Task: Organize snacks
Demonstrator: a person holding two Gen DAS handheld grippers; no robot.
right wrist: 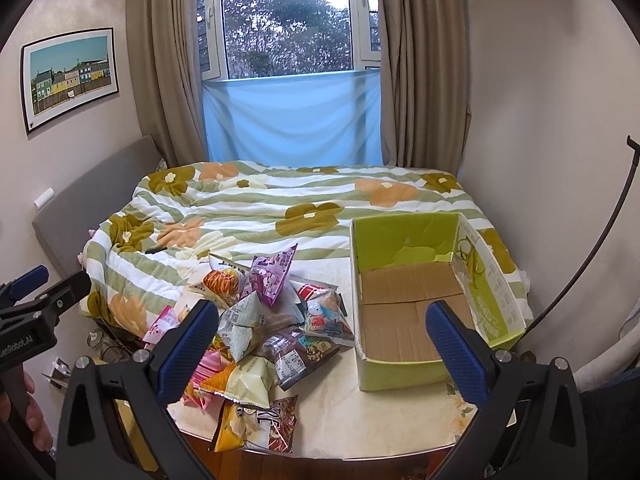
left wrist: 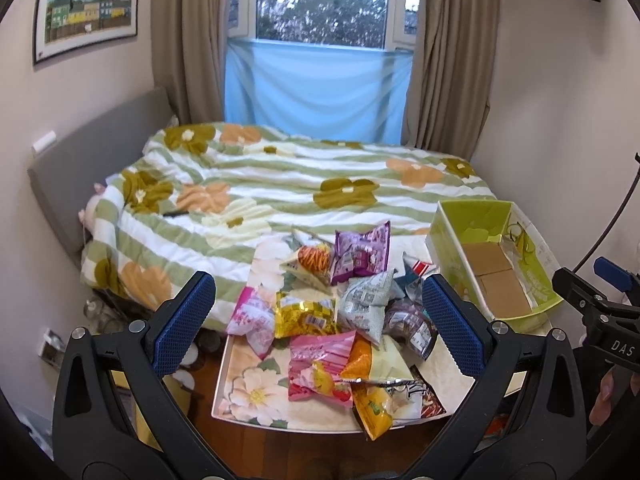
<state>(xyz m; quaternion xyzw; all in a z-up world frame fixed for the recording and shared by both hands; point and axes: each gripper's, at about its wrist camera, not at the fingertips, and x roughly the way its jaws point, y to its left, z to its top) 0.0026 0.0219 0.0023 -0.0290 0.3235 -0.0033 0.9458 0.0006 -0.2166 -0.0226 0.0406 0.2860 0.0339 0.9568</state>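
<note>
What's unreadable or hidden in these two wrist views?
- Bottom packets of the snack pile: buried under the top ones, both views.
- Packet print: too small, both views.
- Near inside wall of the green cardboard box: hidden by its own rim, right wrist view.
- Flower-print table: front corners covered by the open left gripper, left wrist view.

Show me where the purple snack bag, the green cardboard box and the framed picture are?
purple snack bag [left wrist: 362, 254], left wrist view, middle of its front.
green cardboard box [right wrist: 404, 372], right wrist view, near outer wall.
framed picture [right wrist: 70, 76], right wrist view, on the painted houses.
</note>
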